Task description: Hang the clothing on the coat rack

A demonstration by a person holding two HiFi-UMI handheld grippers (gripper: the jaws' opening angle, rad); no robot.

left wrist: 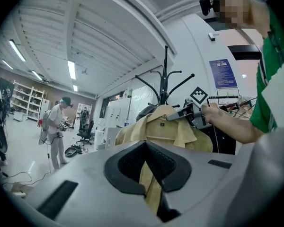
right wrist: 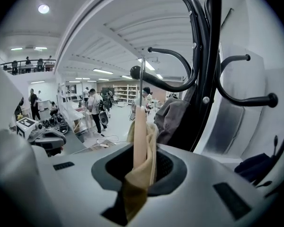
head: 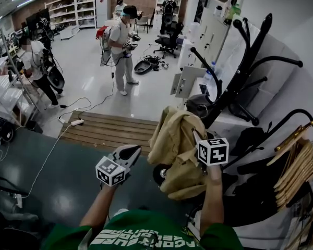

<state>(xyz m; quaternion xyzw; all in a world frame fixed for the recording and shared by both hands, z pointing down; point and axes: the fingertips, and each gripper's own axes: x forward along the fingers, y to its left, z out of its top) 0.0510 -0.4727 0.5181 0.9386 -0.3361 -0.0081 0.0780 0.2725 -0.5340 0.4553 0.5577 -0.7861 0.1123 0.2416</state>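
A tan shirt (head: 175, 147) hangs on a pale wooden hanger (right wrist: 139, 136) just in front of the black coat rack (head: 240, 72). My right gripper (head: 198, 134) is shut on the hanger's shoulder, with shirt cloth (right wrist: 137, 193) caught in the grip. The hanger's metal hook (right wrist: 141, 82) points up, below the rack's curved arms (right wrist: 180, 60). To the shirt's left, my left gripper (head: 136, 150) is shut on a strip of the shirt's edge (left wrist: 149, 178). From the left gripper view the shirt's collar (left wrist: 166, 124) and my right gripper (left wrist: 187, 112) show against the rack (left wrist: 164, 86).
A grey garment (head: 198, 105) hangs on the rack. Wooden hangers (head: 295, 165) and dark clothes (head: 250, 139) fill a rail at the right. A wooden pallet (head: 109, 129) lies on the floor ahead. People (head: 122, 46) stand farther back, near an office chair (head: 169, 40).
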